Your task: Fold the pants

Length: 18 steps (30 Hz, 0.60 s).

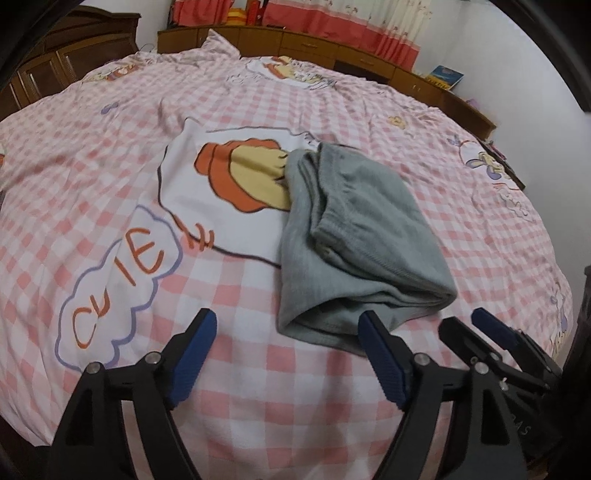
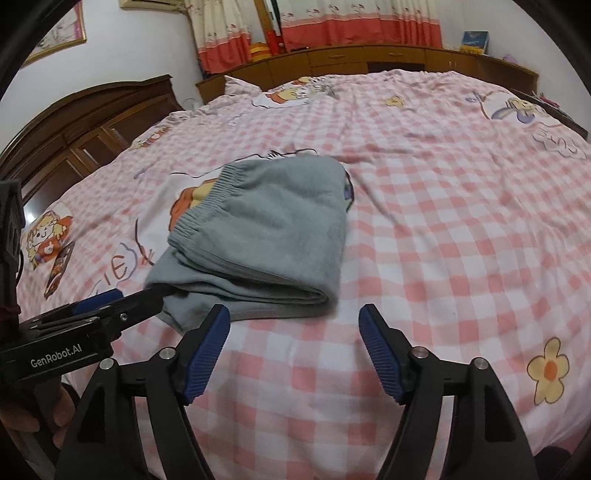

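Pants (image 1: 354, 236) are lying folded on the bed (image 1: 110, 155), stretching away from the camera, just ahead and right of the left hand-held gripper (image 1: 286, 332), which is gaping wide, holding nothing. From the right wrist, the right hand-held gripper (image 2: 293, 323) is gaping empty too, the pants sitting ahead, slightly left, equally near both.

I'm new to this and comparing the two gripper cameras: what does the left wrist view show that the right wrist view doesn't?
Only the left wrist view shows the full "CUTIE" cloud print on the bedspread.

Only the right wrist view shows the pants' ribbed waistband, a framed picture on the wall, a yellow flower print, and a hand holding the left gripper.

Both show the folded grey pants on the pink checked bedspread, the curtains, and each camera's own open gripper, including the right gripper, holding nothing.
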Each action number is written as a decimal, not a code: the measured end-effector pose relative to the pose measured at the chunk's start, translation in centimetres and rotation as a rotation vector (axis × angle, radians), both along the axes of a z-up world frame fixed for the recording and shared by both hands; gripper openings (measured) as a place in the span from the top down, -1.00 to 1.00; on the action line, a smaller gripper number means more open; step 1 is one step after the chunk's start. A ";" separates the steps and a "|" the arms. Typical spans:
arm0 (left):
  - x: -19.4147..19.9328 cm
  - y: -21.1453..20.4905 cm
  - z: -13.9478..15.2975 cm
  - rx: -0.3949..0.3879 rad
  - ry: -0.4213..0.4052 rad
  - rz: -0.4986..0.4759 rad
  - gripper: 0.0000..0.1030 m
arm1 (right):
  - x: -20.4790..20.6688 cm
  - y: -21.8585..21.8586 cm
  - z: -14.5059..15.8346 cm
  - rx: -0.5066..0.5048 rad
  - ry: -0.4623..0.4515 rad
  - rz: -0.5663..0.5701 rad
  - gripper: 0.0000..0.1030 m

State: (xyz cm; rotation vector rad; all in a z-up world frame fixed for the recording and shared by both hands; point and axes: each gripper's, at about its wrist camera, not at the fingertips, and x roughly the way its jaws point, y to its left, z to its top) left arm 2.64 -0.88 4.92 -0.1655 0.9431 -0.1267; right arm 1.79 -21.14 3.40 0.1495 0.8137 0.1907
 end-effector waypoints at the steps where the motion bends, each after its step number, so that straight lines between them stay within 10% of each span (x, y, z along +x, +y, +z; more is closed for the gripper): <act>1: 0.0 0.0 -0.2 -0.002 0.007 0.002 -0.60 | 0.0 -0.1 -0.2 -0.009 -0.001 -0.007 -0.47; 18: 0.0 -0.7 -0.4 0.054 0.007 -0.025 -0.64 | 0.5 -0.3 -2.6 -0.045 0.055 -0.030 -0.49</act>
